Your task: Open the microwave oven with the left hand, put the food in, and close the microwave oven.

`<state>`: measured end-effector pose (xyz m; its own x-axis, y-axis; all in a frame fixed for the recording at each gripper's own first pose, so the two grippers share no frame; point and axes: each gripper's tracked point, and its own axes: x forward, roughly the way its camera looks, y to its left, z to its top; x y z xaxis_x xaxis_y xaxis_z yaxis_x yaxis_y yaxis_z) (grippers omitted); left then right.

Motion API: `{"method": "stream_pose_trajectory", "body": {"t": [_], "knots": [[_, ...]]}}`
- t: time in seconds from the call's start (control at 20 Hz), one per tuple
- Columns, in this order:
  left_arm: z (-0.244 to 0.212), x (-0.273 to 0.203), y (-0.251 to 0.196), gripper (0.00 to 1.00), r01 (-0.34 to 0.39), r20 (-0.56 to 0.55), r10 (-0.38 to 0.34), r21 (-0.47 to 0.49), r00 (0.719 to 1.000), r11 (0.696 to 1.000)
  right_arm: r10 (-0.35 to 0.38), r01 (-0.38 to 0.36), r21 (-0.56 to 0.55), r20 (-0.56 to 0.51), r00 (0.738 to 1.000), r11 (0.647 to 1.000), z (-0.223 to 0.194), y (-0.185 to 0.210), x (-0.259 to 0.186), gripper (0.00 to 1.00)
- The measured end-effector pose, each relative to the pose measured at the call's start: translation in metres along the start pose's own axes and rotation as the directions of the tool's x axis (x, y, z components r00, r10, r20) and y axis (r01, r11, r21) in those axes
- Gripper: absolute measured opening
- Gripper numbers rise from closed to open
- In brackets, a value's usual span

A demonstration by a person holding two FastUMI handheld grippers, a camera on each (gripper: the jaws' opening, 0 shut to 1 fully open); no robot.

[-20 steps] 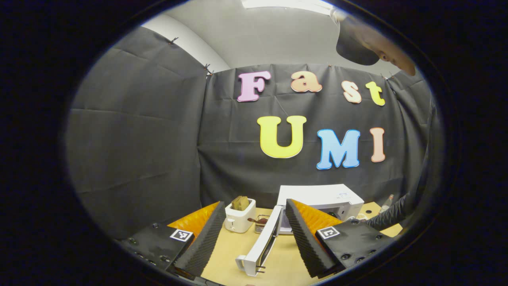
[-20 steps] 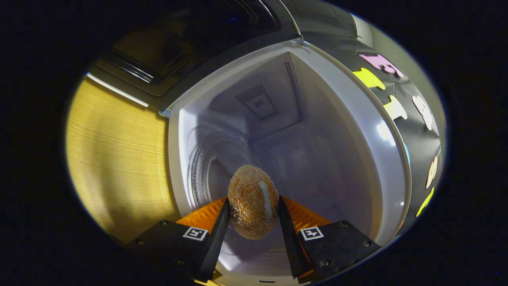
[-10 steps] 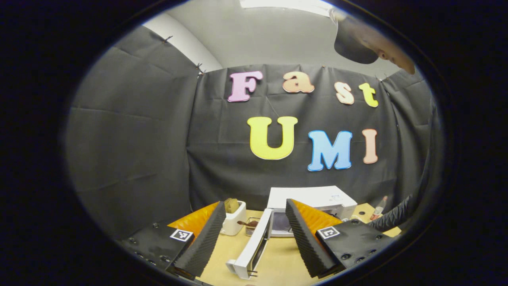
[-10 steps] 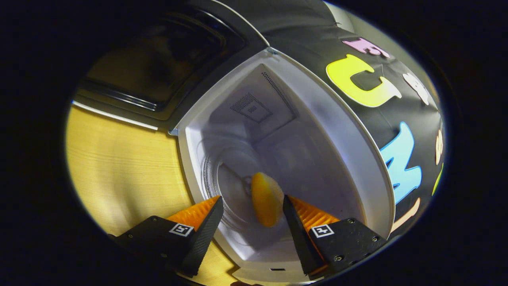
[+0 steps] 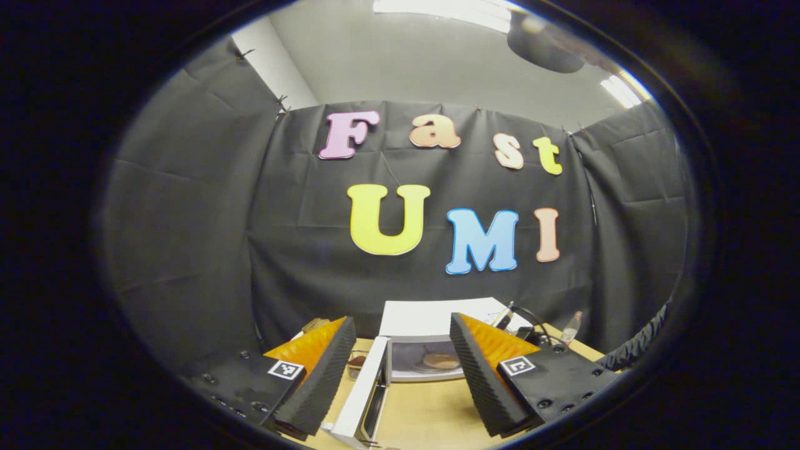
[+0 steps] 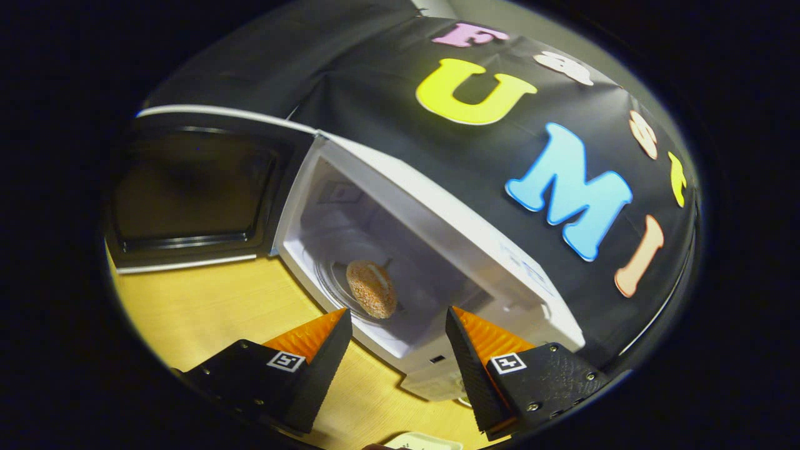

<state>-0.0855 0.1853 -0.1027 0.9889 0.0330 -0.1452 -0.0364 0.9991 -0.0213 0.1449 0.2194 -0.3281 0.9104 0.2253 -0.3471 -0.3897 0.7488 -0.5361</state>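
The white microwave (image 5: 437, 315) stands on the wooden table with its door (image 5: 365, 400) swung open to the left. A round breaded bun (image 5: 440, 360) lies inside on the glass turntable. My left gripper (image 5: 401, 321) is held open and empty, some way in front of the oven. In the right gripper view the same bun (image 6: 371, 289) rests in the lit cavity of the microwave (image 6: 450, 231), with the dark inner side of the door (image 6: 187, 194) to the left. My right gripper (image 6: 397, 312) is open, empty and outside the cavity, just short of its front edge.
A small bottle (image 5: 567, 328) and dark cables (image 5: 519, 319) sit right of the oven. A basket (image 5: 356, 365) and a toaster top (image 5: 315, 325) peek out behind my left finger. A dark sleeve (image 5: 637, 347) shows at the far right. Bare table (image 6: 206, 306) lies before the door.
The right gripper opened, left the bun on the turntable and drew back out of the oven. The left view swung right, so the oven's open front now faces it.
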Motion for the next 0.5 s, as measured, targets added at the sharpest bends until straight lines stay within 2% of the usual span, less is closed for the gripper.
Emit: {"method": "stream_pose_trajectory", "body": {"t": [0.1,0.2,0.35,0.5], "knots": [[-0.006,0.009,-0.005,0.99,0.024,-0.003,-0.024,0.003,1.000,1.000,-0.042,0.040,0.146,0.012,0.999,0.989,0.013,-0.019,-0.033,0.92],[-0.012,0.019,-0.013,0.96,0.058,-0.009,-0.058,0.008,0.998,0.998,-0.092,0.079,0.269,0.035,0.995,0.960,0.026,-0.040,-0.068,0.92],[-0.007,0.030,-0.032,1.00,0.129,0.024,-0.129,0.000,0.991,0.992,-0.200,0.155,0.370,0.087,0.976,0.916,0.049,-0.078,-0.121,0.92],[-0.002,0.039,-0.047,1.00,0.190,0.059,-0.188,-0.033,0.980,0.981,-0.281,0.201,0.457,0.114,0.953,0.866,0.063,-0.097,-0.171,0.92]]}}
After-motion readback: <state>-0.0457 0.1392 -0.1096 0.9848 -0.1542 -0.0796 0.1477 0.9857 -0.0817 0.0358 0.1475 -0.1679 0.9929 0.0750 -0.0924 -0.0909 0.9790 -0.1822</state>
